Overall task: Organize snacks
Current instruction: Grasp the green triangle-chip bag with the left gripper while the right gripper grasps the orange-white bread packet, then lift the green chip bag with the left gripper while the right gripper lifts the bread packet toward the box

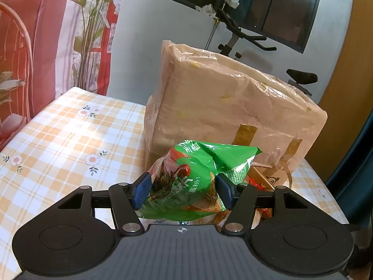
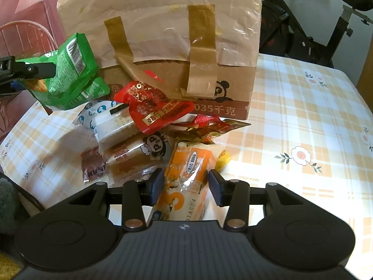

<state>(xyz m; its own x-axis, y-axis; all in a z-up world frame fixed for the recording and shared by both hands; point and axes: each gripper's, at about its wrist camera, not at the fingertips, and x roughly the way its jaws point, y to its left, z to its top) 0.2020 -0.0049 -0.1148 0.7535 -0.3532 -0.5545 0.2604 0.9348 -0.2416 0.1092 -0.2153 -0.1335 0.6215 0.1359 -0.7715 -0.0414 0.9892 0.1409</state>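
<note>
The left hand-held gripper (image 1: 183,190) clamps a crumpled green snack bag (image 1: 198,182) between its blue pads, holding it up off the tabletop (image 1: 58,135) in front of the taped cardboard box (image 1: 233,98). The right hand-held gripper (image 2: 185,186) is closed on an orange-and-white snack packet (image 2: 186,182), whose far end lies among the pile of snacks (image 2: 130,140) on the tabletop just before the box, a red packet (image 2: 153,107) topmost.

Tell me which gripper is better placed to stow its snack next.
Left, probably: the left gripper holds the green snack bag lifted beside the cardboard box; the right gripper grips the orange packet low.
</note>
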